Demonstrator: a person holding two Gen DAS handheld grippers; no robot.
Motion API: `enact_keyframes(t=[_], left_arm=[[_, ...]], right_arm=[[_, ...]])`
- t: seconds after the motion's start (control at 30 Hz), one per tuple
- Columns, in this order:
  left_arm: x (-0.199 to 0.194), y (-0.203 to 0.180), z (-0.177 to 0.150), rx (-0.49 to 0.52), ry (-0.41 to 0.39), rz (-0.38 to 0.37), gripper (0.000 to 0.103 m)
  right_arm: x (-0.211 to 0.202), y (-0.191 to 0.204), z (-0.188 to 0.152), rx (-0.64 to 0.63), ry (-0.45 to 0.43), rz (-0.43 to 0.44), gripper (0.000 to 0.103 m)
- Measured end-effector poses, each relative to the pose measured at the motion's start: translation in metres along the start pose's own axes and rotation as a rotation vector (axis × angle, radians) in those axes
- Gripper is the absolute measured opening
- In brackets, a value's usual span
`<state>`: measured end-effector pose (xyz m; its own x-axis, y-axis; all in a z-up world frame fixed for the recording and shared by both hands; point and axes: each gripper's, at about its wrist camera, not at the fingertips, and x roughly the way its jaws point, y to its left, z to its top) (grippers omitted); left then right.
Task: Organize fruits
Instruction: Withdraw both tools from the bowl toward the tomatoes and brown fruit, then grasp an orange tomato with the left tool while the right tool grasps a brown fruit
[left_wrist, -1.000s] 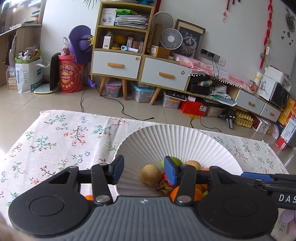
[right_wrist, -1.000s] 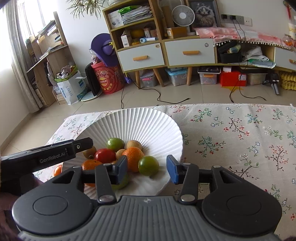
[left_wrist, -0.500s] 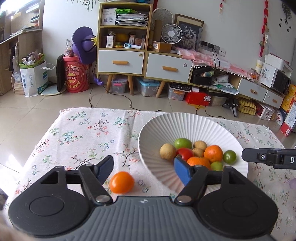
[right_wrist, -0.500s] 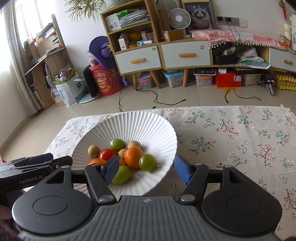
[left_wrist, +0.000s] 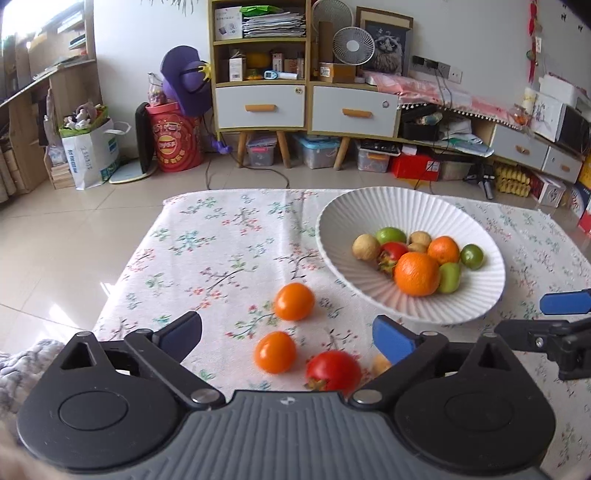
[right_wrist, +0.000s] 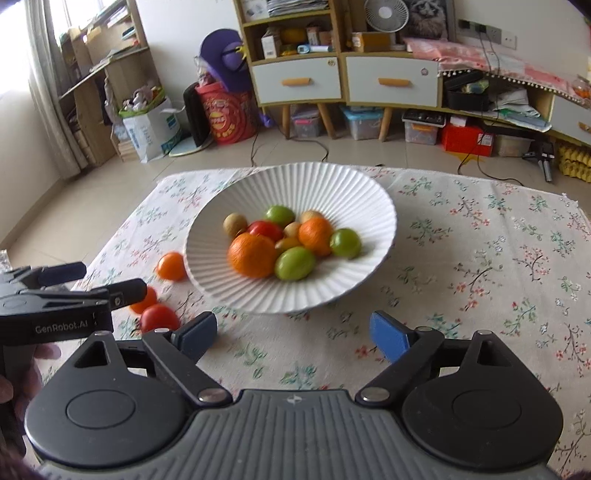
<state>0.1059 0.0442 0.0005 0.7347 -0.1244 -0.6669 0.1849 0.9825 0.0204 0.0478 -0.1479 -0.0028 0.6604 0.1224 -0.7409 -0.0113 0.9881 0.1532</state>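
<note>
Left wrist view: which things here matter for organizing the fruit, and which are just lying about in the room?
Part of the job:
white bowl
two orange fruits on the cloth
red fruit on the cloth
small tan fruit
left gripper, open

Just lying about:
desk fan
red barrel
cat picture

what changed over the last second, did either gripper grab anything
Both grippers pulled back from the white bowl and opened wider; the left gripper and right gripper hold nothing. The retreat brought loose fruit on the tablecloth into view, including a red tomato. The bowl's fruit pile looks unchanged.
</note>
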Motion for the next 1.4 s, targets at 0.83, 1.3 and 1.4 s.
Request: enact_keyframes(t=[0.83, 1.3, 1.4], left_arm=[[0.029, 0.042, -0.048, 0.017, 0.027, 0.055, 0.099], [0.044, 0.032, -0.043, 0.040, -0.056, -0.083, 0.096], [0.045, 0.031, -0.043, 0.060, -0.067, -0.110, 0.089]], right_arm=[[0.039, 0.041, -0.038, -0.165, 0.043, -0.049, 0.097], [0.045, 0.056, -0.047, -0.231, -0.105, -0.035, 0.092], [0.044, 0.060, -0.046, -0.236, -0.115, -0.029, 0.084]])
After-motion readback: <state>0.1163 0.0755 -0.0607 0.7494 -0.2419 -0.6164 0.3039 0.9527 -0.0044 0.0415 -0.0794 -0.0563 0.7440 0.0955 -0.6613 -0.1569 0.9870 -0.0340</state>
